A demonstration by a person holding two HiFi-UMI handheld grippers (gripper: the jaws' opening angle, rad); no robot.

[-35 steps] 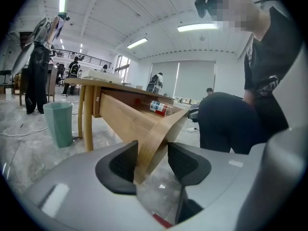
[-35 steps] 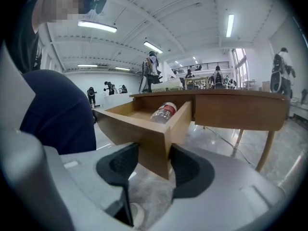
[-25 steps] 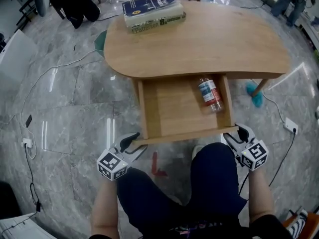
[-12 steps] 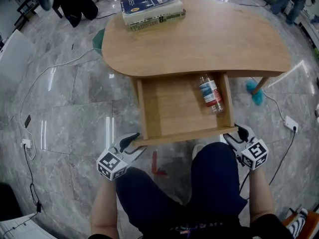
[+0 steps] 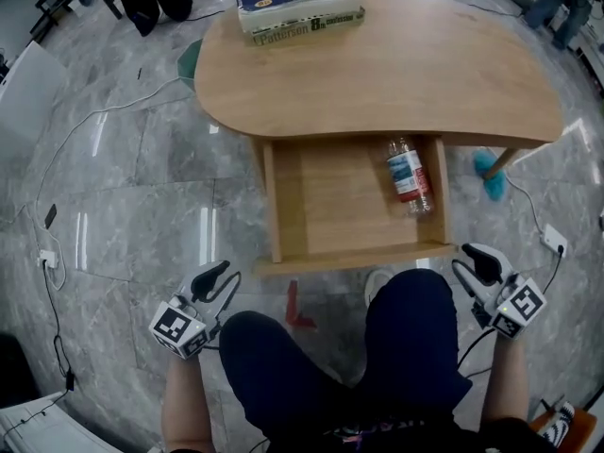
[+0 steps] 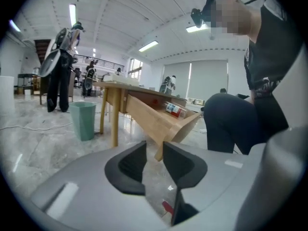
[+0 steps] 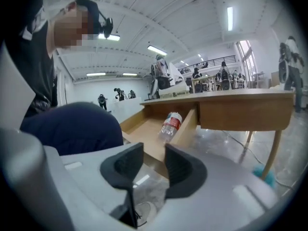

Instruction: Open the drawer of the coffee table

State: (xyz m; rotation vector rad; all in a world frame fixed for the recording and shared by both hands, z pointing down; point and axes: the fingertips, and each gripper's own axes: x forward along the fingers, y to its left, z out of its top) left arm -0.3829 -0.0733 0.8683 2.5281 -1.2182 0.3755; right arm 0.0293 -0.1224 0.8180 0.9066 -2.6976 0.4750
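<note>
The wooden coffee table (image 5: pixel 396 74) has its drawer (image 5: pixel 326 206) pulled far out toward me. A clear plastic bottle (image 5: pixel 409 176) with a red and blue label lies along the drawer's right wall. My left gripper (image 5: pixel 219 274) hangs off the drawer's front left corner, clear of the wood. Its jaws are closing with nothing between them (image 6: pixel 154 153). My right gripper (image 5: pixel 477 258) sits just off the front right corner, also apart from it. Its jaws are closing on nothing (image 7: pixel 154 155). The drawer (image 7: pixel 144 131) and bottle (image 7: pixel 169 124) lie ahead of the right gripper.
A thick blue book (image 5: pixel 297 3) lies on the table's far left end. My knees (image 5: pixel 396 347) are right in front of the drawer. A green bin (image 6: pixel 83 120) stands left of the table. Cables (image 5: pixel 57 187) and a wall plug (image 5: pixel 553 242) lie on the marble floor.
Both grippers have drawn back from the drawer's front corners toward me, the left one outward to the left, the right one outward to the right. The drawer stays pulled out.
</note>
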